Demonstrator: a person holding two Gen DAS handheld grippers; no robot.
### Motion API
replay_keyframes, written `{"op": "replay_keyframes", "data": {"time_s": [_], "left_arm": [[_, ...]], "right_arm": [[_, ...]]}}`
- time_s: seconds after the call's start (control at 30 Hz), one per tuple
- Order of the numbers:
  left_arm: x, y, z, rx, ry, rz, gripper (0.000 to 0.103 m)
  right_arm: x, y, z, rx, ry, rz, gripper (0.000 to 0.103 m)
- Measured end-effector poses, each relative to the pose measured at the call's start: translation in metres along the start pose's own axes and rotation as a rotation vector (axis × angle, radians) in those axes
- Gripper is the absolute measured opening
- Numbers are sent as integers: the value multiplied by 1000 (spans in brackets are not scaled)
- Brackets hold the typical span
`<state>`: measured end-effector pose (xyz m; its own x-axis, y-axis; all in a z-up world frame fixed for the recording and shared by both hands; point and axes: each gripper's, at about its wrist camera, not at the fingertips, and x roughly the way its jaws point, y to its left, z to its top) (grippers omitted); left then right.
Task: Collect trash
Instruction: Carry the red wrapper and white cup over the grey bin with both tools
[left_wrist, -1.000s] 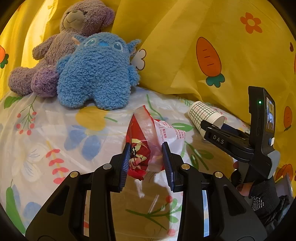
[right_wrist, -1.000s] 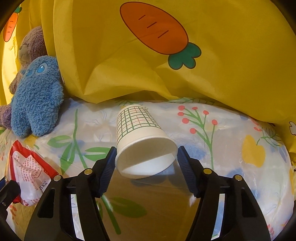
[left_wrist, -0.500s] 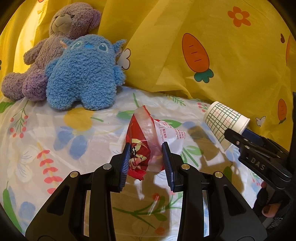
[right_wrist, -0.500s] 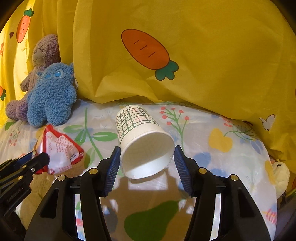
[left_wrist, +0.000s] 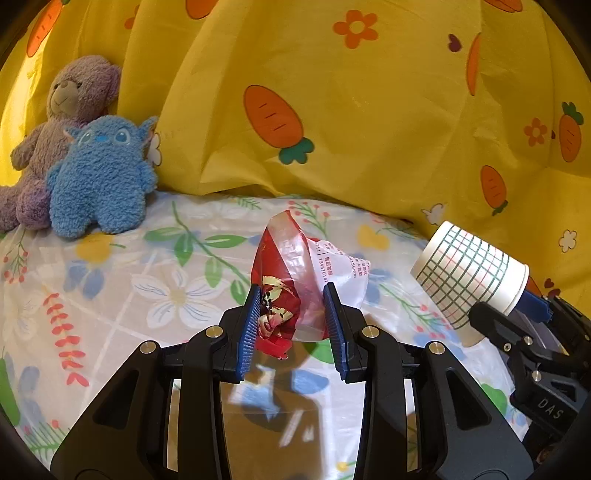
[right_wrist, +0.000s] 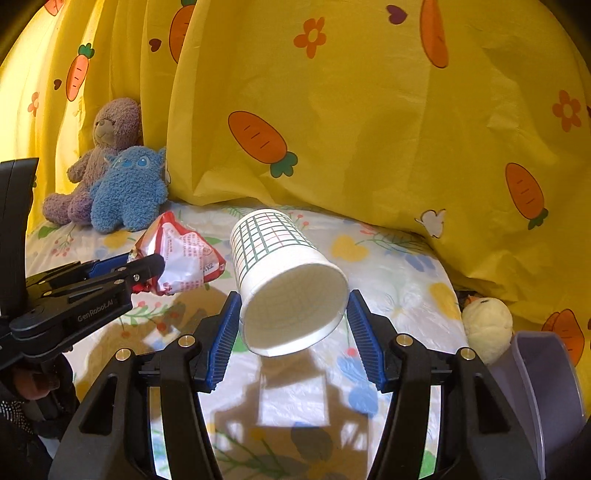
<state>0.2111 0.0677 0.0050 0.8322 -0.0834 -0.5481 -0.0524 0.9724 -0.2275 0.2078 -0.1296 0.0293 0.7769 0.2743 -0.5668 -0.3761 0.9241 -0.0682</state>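
Observation:
My left gripper is shut on a crumpled red and white snack wrapper and holds it above the floral bed sheet. My right gripper is shut on a white paper cup with a green grid pattern, held on its side with the open mouth facing the camera, above the sheet. The cup and the right gripper also show at the right of the left wrist view. The wrapper and the left gripper show at the left of the right wrist view.
A blue plush and a purple teddy bear sit at the back left against a yellow carrot-print quilt. A small cream plush and the rim of a purple plastic bin are at the right of the bed.
Both grippers have lifted and pulled back from the bed, each carrying its item. The plush toys look smaller and farther away. The purple bin has come into the right wrist view.

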Motion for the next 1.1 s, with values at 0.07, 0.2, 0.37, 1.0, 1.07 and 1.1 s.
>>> {"op": "replay_keyframes", "data": {"time_s": [0.07,0.2,0.37,1.0,1.07,1.1], "left_arm": [[-7,-19,-4,25,-6,-23,34],[-17,-59,-10,78,-6,-89,34],[-23,-120,-18,160,7,-195,33],[14,-339,-50,364,111,-577,33],[19,-348,-52,376,120,-585,34],[21,-353,-53,380,125,-585,34]], "right_arm": [[-14,-8,-9,12,-8,-13,57],[-40,-31,-27,48,-22,-44,57],[-70,-79,-48,154,-49,-128,57],[-135,-246,-123,469,-87,-590,60],[-133,-250,-127,474,-79,-603,60],[-132,-253,-128,480,-75,-601,60]]}}
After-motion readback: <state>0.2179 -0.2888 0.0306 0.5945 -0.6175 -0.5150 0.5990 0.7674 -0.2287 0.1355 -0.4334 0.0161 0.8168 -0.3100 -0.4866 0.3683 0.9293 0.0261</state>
